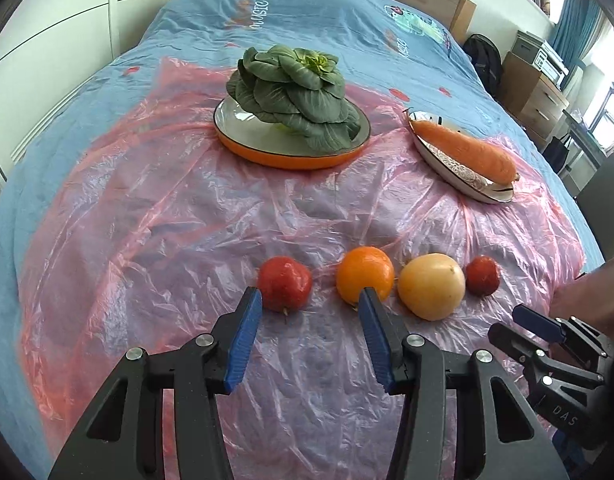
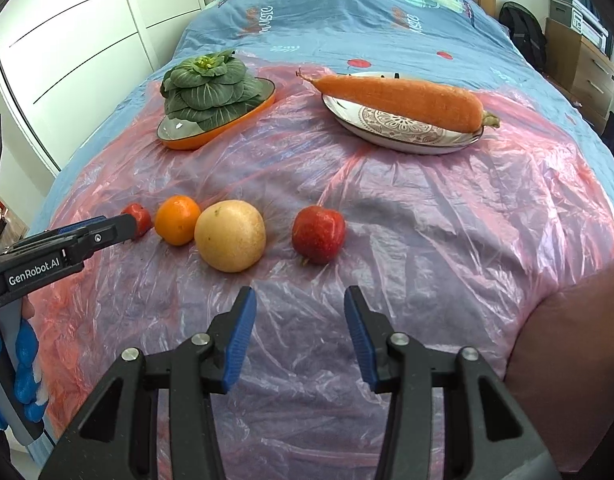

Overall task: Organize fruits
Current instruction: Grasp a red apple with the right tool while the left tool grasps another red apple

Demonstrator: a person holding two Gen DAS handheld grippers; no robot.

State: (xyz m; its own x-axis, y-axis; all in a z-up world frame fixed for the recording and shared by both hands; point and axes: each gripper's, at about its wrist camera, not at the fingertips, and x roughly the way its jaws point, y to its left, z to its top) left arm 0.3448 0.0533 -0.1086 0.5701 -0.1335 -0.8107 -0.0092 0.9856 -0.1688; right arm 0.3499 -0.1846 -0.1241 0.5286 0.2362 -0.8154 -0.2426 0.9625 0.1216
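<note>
I am reading "GenRobot.AI" on my left hand-held gripper [image 2: 123,226]; both it and the right hand-held gripper [image 2: 299,300] are hanging released, clear pink plastic sheet [image 2: 427,240] lying open at twelve o'clock.

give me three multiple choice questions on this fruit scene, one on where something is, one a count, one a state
1. Where does the carrot lie?
A. on the patterned plate
B. on the orange-rimmed plate
C. among the fruits

2. How many round fruits sit in the row on the pink plastic sheet?
A. two
B. four
C. six

3. What is the right gripper doing?
A. clamping the carrot
B. open, holding nothing
C. shut on an orange

Answers:
1. A, the leafy greens fill the other plate.
2. B, two red fruits, an orange and a yellow fruit.
3. B, only plastic shows between its fingers.
</note>
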